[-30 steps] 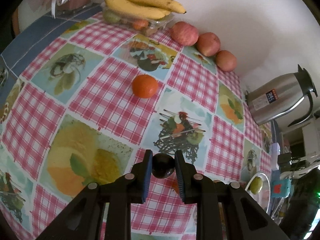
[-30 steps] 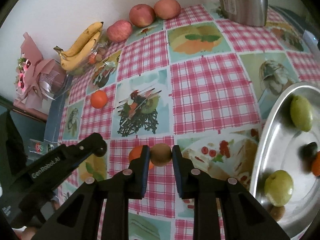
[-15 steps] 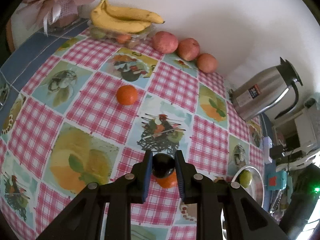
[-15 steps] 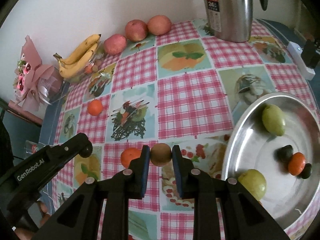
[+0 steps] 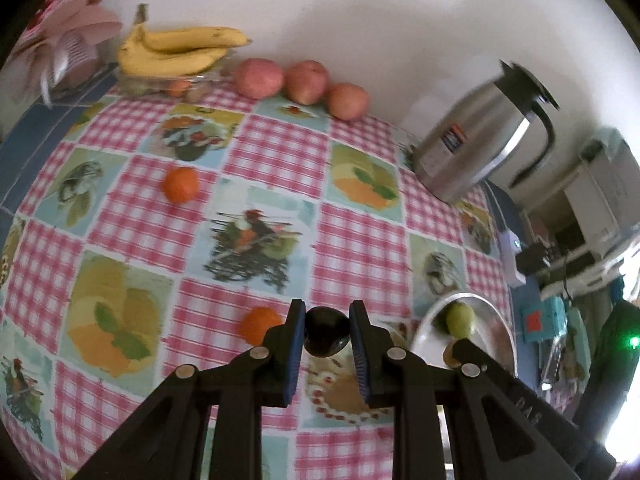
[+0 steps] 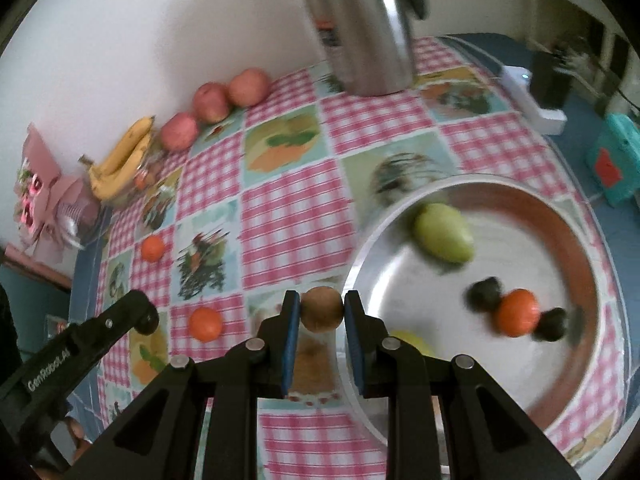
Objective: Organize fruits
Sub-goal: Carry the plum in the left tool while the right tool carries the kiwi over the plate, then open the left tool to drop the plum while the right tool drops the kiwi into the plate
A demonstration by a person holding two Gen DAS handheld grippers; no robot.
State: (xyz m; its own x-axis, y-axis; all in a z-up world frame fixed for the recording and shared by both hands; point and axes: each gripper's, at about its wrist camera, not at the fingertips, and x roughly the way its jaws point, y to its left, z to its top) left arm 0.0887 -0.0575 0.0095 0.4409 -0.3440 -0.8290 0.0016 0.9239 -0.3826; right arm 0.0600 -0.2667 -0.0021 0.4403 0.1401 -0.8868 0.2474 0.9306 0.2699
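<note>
My left gripper (image 5: 326,334) is shut on a small black fruit (image 5: 326,330), held above the checked tablecloth. My right gripper (image 6: 322,312) is shut on a brown kiwi (image 6: 322,307), just left of the rim of a steel plate (image 6: 360,256). In the plate lie a green fruit (image 6: 442,233), an orange (image 6: 516,312) and two dark fruits (image 6: 485,292). The left wrist view shows the plate (image 5: 502,326) at lower right with a green fruit (image 5: 460,318). Two oranges (image 5: 181,185) (image 5: 260,324) sit loose on the cloth.
Along the wall lie bananas (image 5: 180,50) on a clear box and three red apples (image 5: 304,82). A steel kettle (image 5: 476,142) stands at the back right. A pink bouquet (image 5: 68,40) is at the far left. A white power strip (image 6: 532,94) and teal box (image 6: 616,160) lie beyond the plate.
Both grippers have lifted and travelled right toward the plate with their fruits still held. The plate now fills much of the right wrist view; the near orange now lies left of both grippers.
</note>
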